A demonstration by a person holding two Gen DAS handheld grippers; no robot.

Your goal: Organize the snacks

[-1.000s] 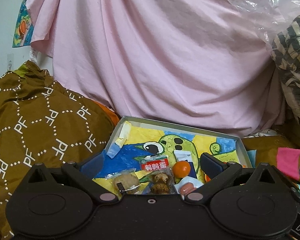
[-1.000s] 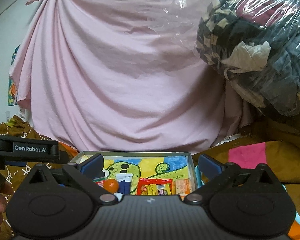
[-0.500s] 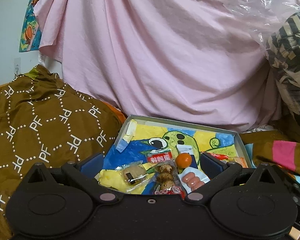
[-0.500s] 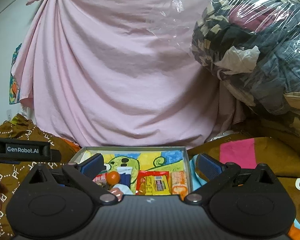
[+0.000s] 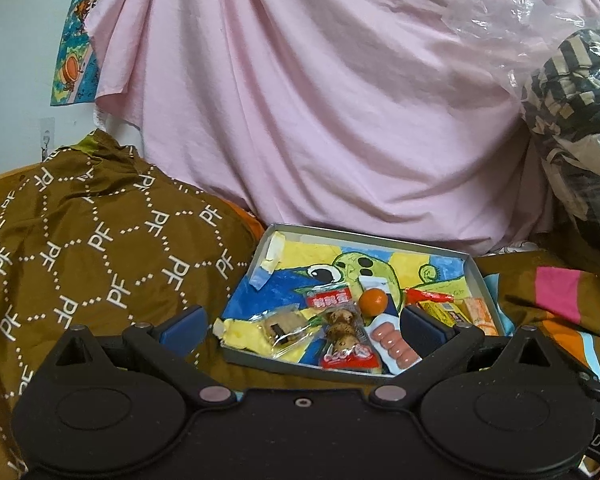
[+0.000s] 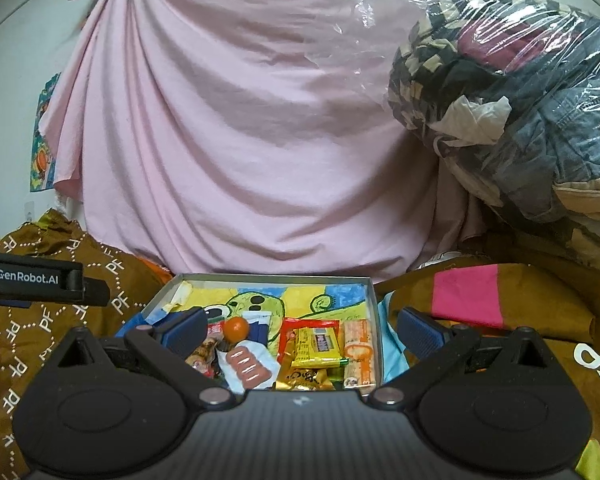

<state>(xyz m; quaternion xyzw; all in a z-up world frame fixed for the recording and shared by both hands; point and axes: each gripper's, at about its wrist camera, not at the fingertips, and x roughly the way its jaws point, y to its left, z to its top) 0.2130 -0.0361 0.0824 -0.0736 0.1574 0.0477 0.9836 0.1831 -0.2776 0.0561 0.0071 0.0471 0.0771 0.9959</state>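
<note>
A shallow grey box (image 5: pixel 268 244) with a cartoon lining lies on the brown bedspread; it also shows in the right wrist view (image 6: pixel 370 292). Inside are a small orange (image 5: pixel 373 301), a red-labelled egg packet (image 5: pixel 344 340), a clear-wrapped cake (image 5: pixel 282 322), a sausage pack (image 5: pixel 392 346), a yellow candy packet (image 6: pixel 316 344) and an orange biscuit pack (image 6: pixel 358 350). My left gripper (image 5: pixel 302 326) is open and empty, above the box's near edge. My right gripper (image 6: pixel 300 330) is open and empty over the box's near part.
A pink sheet (image 5: pixel 320 100) hangs behind the box. A brown patterned quilt (image 5: pixel 80 248) rises at the left. A clear bag of clothes (image 6: pixel 512 92) sits at the right. The left gripper's body (image 6: pixel 32 280) shows at the right view's left edge.
Both grippers have drawn back and up from the box, so more of the box and the snacks shows. Both stay open and empty.
</note>
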